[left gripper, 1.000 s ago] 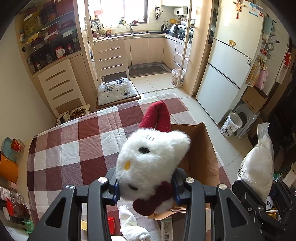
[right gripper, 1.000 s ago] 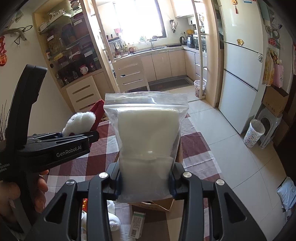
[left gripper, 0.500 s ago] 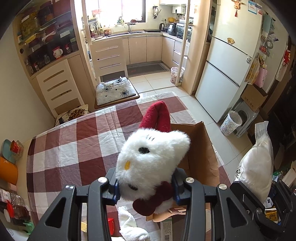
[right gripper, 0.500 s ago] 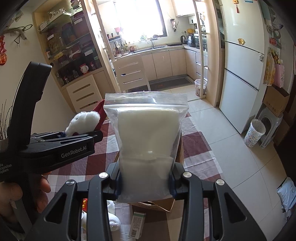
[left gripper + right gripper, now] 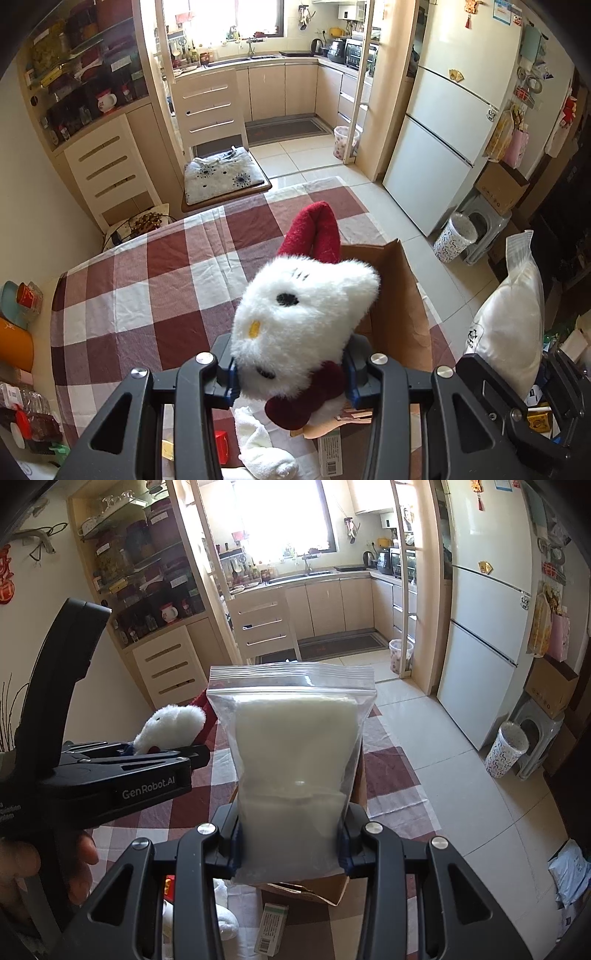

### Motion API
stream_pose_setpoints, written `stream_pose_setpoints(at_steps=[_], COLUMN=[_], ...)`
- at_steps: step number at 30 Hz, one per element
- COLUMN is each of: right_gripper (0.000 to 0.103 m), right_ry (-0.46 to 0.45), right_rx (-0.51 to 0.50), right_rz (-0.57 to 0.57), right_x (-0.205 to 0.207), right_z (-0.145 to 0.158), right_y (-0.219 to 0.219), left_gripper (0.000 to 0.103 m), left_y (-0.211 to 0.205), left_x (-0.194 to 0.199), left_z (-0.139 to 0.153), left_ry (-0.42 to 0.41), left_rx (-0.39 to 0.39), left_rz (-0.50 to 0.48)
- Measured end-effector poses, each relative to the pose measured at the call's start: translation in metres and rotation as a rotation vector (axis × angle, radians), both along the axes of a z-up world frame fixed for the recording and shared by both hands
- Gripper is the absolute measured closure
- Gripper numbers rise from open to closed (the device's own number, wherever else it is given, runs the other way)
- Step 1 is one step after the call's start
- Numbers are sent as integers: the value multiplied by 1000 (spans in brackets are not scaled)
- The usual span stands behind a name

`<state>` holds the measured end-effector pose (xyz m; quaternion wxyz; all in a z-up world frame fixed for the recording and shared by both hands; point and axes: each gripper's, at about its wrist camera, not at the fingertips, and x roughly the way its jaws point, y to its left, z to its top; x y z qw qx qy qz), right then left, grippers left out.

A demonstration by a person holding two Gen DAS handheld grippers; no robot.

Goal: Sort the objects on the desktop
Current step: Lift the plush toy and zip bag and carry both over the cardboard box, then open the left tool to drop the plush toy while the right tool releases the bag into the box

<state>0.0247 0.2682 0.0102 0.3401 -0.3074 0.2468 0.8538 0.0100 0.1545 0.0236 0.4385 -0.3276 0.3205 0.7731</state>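
My left gripper (image 5: 291, 373) is shut on a white cat plush toy (image 5: 299, 310) with a red bow, held above the checked table next to an open cardboard box (image 5: 399, 310). My right gripper (image 5: 290, 843) is shut on a clear zip bag of white pads (image 5: 295, 760), held upright above the same box (image 5: 325, 890). The left gripper (image 5: 162, 753) with the plush (image 5: 170, 727) shows at the left of the right wrist view. The bag (image 5: 513, 325) and right gripper show at the right edge of the left wrist view.
A red-and-white checked tablecloth (image 5: 155, 288) covers the table. A small medicine carton (image 5: 271, 928), a white cloth (image 5: 258, 446) and a red item (image 5: 221, 450) lie near the front edge. Cups and jars (image 5: 18, 325) stand at the left. Two chairs stand beyond the table.
Both grippers have drifted slightly with their loads; the left gripper and plush sit a little further right in the right wrist view. Both grips are unchanged.
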Motion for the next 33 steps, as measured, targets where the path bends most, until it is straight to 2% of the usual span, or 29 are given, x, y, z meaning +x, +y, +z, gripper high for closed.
stream_pose_setpoints(at_steps=[18,24,26,27,28,30,33], right_gripper=[63,63,60,54,37,19,19], right_ry=[4,2,3,5,6,17,28], right_rx=[17,19,19,18,20,39,51], right_rz=[0,-2,3,10,16,17,12], right_x=[0,1,1,1,0,1,3], right_z=[7,5,5,5,5,8,12], right_y=[1,1,1,0,0,-2,-3], left_gripper=[60,51,37,30,29,29,29], left_y=[8,9,10,10,11,12,12], left_x=[10,13,14,15,16,20,23], left_z=[3,9,13,15,17,21,24], left_ry=[6,11,-1,1,7,21,29], left_rx=[5,25,35,40,46,56,64], left_rz=[-38,-54,-59,-61,-66,-81,-96])
